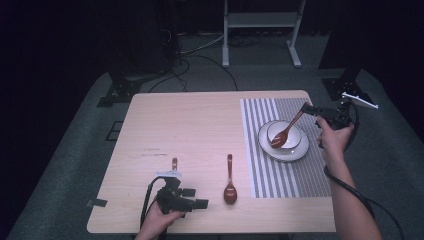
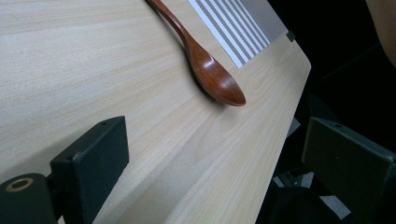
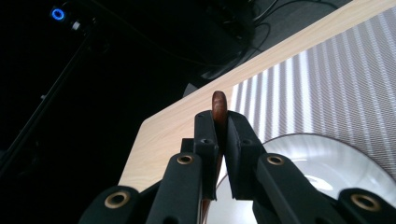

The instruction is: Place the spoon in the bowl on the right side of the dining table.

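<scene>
The right gripper (image 1: 311,109) has its jaws clenched on the handle of a brown spoon (image 1: 286,131) — the spoon's scoop end rests in the white bowl (image 1: 295,136), which sits on a plate (image 1: 301,151) on the striped mat (image 1: 280,175). The left gripper (image 1: 194,198) rests near the desk's (image 1: 190,125) front edge, jaws released, with a second spoon (image 1: 230,186) lying just beside it — a third spoon (image 1: 174,163) lies behind it.

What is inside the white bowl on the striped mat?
The head of a brown spoon sits inside the bowl, its handle clamped by the right gripper. The bowl rests on a plate. Whatever lies under the spoon's head is hidden.
</scene>
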Tool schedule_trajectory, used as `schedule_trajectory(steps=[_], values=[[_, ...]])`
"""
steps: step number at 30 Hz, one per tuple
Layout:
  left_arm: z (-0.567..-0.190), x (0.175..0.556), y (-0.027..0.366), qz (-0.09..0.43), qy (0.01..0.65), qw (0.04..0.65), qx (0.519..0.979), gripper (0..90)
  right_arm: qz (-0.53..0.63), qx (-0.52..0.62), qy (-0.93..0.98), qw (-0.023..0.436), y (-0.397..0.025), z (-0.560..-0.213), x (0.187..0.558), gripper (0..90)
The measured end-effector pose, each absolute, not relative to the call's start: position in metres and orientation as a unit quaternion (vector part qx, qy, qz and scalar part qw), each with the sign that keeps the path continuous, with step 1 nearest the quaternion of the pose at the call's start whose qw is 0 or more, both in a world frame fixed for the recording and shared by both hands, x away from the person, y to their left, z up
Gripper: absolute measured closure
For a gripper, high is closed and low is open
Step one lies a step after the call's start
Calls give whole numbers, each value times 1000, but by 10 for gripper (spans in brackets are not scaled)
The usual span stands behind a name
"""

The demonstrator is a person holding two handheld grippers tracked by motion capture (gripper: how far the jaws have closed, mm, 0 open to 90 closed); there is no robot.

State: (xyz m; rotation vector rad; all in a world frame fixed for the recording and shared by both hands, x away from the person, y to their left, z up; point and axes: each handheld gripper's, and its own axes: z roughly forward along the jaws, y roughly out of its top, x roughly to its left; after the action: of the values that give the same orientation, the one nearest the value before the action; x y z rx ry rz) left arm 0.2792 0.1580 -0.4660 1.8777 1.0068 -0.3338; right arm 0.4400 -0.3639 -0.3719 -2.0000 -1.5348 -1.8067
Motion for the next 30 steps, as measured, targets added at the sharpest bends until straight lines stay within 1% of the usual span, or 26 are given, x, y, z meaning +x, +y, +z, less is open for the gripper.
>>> schedule_trajectory(steps=[14,30], values=[[-467,280,158,-137,411,472,768,62,-571,-674,-468,-8,-384,-380,438,833],[-466,279,158,-135,412,472,768,62,-550,-680,-483,-39,-377,-386,438,832]])
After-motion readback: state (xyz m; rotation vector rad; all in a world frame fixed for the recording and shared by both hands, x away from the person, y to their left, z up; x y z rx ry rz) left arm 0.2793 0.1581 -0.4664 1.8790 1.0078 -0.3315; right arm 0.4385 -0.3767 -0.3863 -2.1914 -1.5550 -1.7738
